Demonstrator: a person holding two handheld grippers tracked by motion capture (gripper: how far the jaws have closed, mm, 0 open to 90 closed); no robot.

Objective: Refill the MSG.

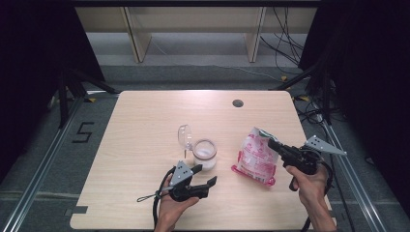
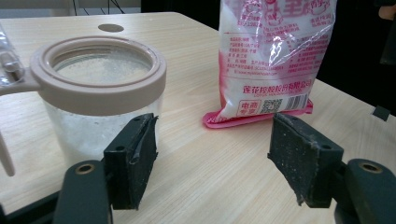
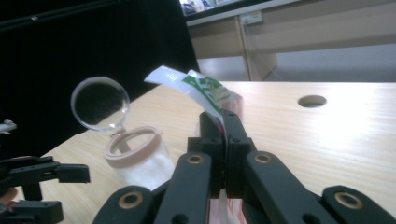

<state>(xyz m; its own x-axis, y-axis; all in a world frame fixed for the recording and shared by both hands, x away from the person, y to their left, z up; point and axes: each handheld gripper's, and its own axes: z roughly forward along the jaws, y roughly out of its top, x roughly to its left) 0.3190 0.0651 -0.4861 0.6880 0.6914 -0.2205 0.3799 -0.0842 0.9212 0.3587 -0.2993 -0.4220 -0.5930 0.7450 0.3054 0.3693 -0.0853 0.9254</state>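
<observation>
A clear jar (image 1: pixel 204 154) with a beige rim stands mid-table, holding white grains; its round clear lid (image 1: pixel 185 137) is flipped up behind it. To its right stands a pink and white bag (image 1: pixel 254 159), tilted. My right gripper (image 1: pixel 270 141) is shut on the bag's top corner; in the right gripper view the jaws (image 3: pixel 226 140) pinch the green-printed top edge of the bag (image 3: pixel 198 86). My left gripper (image 1: pixel 205 174) is open just in front of the jar, nothing between its pads. In the left gripper view the jar (image 2: pixel 98 93) stands left and the bag (image 2: pixel 271 60) right, beyond the left gripper (image 2: pixel 215 161).
The wooden table (image 1: pixel 145 121) has a round cable hole (image 1: pixel 237 103) at the back. Its right edge lies close to my right hand. Wooden furniture legs (image 1: pixel 138 38) and floor cables (image 1: pixel 285 43) lie beyond the far edge.
</observation>
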